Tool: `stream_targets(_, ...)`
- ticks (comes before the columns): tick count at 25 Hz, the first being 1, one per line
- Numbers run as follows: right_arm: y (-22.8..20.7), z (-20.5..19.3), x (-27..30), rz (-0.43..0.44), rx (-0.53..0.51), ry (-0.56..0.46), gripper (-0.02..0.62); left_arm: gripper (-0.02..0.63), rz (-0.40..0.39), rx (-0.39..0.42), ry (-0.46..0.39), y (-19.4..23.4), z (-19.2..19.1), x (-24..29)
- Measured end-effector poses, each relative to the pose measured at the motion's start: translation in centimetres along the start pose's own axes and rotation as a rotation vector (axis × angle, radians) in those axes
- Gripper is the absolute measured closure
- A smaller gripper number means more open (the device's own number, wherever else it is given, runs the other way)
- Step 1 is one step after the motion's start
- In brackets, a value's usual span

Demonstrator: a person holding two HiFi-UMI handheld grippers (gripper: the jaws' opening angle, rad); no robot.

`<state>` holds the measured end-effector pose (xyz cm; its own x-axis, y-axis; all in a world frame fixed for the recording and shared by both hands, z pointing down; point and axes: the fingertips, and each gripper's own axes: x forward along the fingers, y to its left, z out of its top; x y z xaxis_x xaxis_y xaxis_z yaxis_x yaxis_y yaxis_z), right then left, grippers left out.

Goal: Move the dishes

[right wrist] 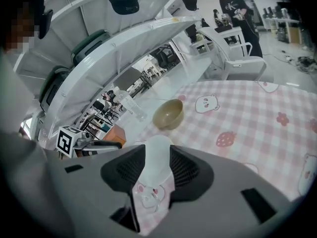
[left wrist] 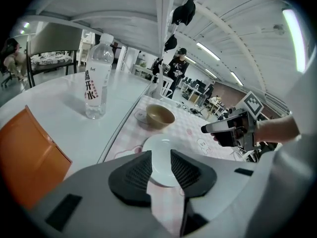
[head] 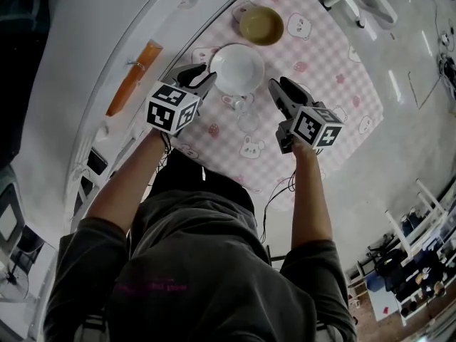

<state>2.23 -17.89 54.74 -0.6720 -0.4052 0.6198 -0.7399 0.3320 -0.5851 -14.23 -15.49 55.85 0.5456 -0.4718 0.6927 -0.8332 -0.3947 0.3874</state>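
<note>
Approach: left gripper (head: pixel 203 78) and right gripper (head: pixel 279 86) flank white dish (head: pixel 237 68) on checked cloth (head: pixel 335 70). Both sets of jaws are apart with nothing clamped. Tan bowl (head: pixel 261 25) sits farther off. Come in low, take opposite rims evenly, and avoid clear glass (head: pixel 242 105) just nearside.

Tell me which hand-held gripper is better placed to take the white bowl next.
Left, probably. The left hand-held gripper has open jaws right at the rim of the white bowl; the right hand-held gripper, also open, stands a little off that rim.
</note>
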Motion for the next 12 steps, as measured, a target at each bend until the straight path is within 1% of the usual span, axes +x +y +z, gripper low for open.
stream_targets(12, -2.1, -2.4, 4.6, -0.003, 0.004, 0.122, 0.448, 0.486, -0.005, -0.069, 0.084, 1.7, -2.9, 3.3)
